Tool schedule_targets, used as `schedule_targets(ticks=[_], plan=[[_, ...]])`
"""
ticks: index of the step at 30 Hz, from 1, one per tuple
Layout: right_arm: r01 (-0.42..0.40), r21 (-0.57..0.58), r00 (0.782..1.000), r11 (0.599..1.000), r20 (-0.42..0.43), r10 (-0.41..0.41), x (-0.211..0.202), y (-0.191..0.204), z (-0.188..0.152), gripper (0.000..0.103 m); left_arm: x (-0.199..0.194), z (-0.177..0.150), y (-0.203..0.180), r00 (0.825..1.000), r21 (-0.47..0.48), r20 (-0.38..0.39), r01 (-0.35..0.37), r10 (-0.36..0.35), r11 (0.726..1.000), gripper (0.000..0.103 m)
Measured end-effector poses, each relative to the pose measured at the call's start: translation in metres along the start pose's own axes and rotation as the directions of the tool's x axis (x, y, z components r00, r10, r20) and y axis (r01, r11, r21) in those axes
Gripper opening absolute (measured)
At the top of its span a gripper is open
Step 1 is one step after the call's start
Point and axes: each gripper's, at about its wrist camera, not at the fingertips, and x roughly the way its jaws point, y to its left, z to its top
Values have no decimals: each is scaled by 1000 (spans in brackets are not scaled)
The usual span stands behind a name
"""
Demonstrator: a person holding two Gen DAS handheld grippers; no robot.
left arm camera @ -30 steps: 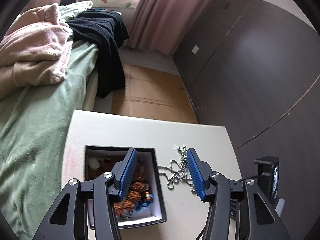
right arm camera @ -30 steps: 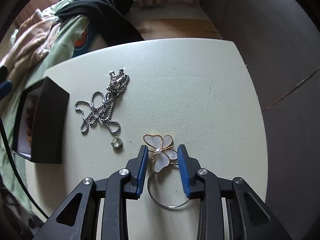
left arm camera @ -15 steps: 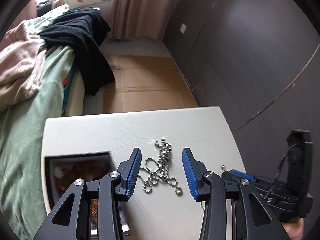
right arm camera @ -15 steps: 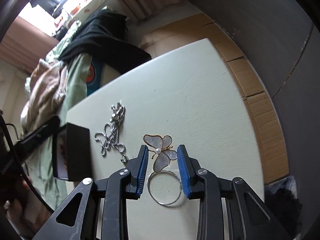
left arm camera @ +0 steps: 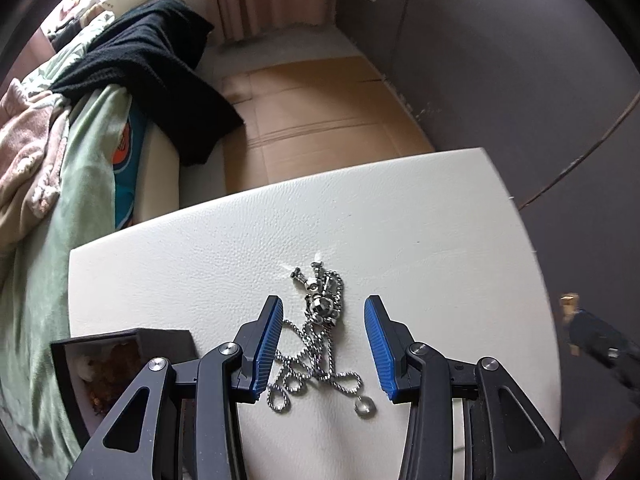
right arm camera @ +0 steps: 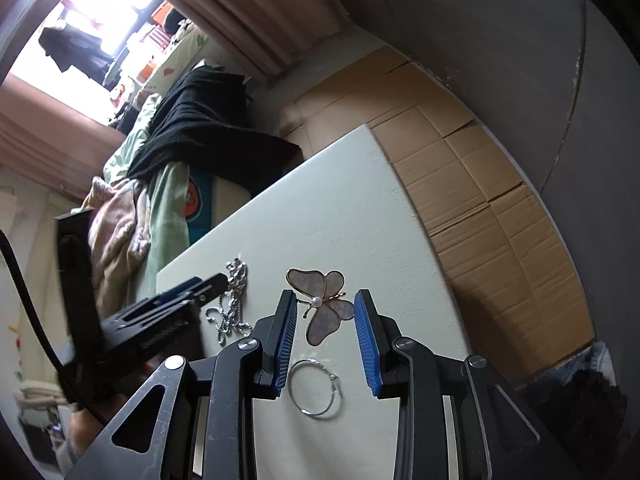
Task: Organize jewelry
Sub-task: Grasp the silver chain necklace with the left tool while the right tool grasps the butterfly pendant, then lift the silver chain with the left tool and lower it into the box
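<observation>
A silver ball-chain necklace (left arm camera: 320, 344) with a pendant lies on the white table (left arm camera: 420, 240); a small silver ring (left arm camera: 365, 405) lies at its near end. My left gripper (left arm camera: 323, 346) is open, its fingers either side of the chain. A black jewelry box (left arm camera: 120, 368) with brown beads inside sits at the left. My right gripper (right arm camera: 325, 338) is open around a butterfly brooch (right arm camera: 326, 304) with a pearl centre; a thin silver hoop (right arm camera: 316, 388) lies just behind it. The chain (right arm camera: 232, 308) and my left gripper (right arm camera: 172, 308) show at the left of the right wrist view.
A bed with green sheet (left arm camera: 52, 220), pink blanket and a black garment (left arm camera: 160, 76) lies left of the table. Flattened cardboard (left arm camera: 320, 120) covers the floor beyond. A dark wall (left arm camera: 520, 60) runs along the right.
My left gripper has moved right from above the box and forward over the chain. My right gripper has tilted and stays open around the brooch.
</observation>
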Motion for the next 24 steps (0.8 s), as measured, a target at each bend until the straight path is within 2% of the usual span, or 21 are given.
schedule_targets(ticks=[6, 8, 9, 11, 12, 14, 16, 18, 19, 24], plan=[[-1, 16, 1000, 1000, 19, 1, -10, -8, 2, 31, 25, -1, -5, 999, -14, -33, -8, 7, 1000, 42], [-7, 19, 1000, 1000, 17, 6, -10, -9, 1, 31, 24, -2, -7, 1000, -1, -10, -24, 24, 1000, 32], [-7, 16, 1000, 1000, 16, 7, -10, -9, 0, 31, 24, -3, -5, 1000, -9, -16, -18, 18, 1000, 19], [-13, 14, 1000, 1000, 14, 13, -10, -10, 1, 31, 23, -2, 2, 999, -40, -28, 33, -34, 999, 19], [-17, 14, 1000, 1000, 14, 17, -11, -9, 1, 31, 20, -3, 3, 999, -40, -20, 28, -29, 999, 19], [-24, 12, 1000, 1000, 17, 23, -11, -7, 0, 31, 10, -3, 5, 1000, -30, 6, 10, -10, 999, 19], [-31, 10, 999, 999, 19, 31, -12, -7, -1, 31, -2, -4, 8, 999, -38, 20, 41, -40, 998, 19], [-42, 4, 999, 999, 16, 42, -11, -4, -2, 31, -18, -4, 10, 998, -34, 47, 37, -36, 999, 18], [-48, 2, 999, 999, 14, 48, -10, -2, -3, 31, -29, -4, 10, 997, -26, 66, 29, -27, 999, 3], [-65, -8, 998, 998, 7, 65, -8, 4, -6, 31, -84, -3, 17, 988, -2, 153, 34, -33, 999, 2]])
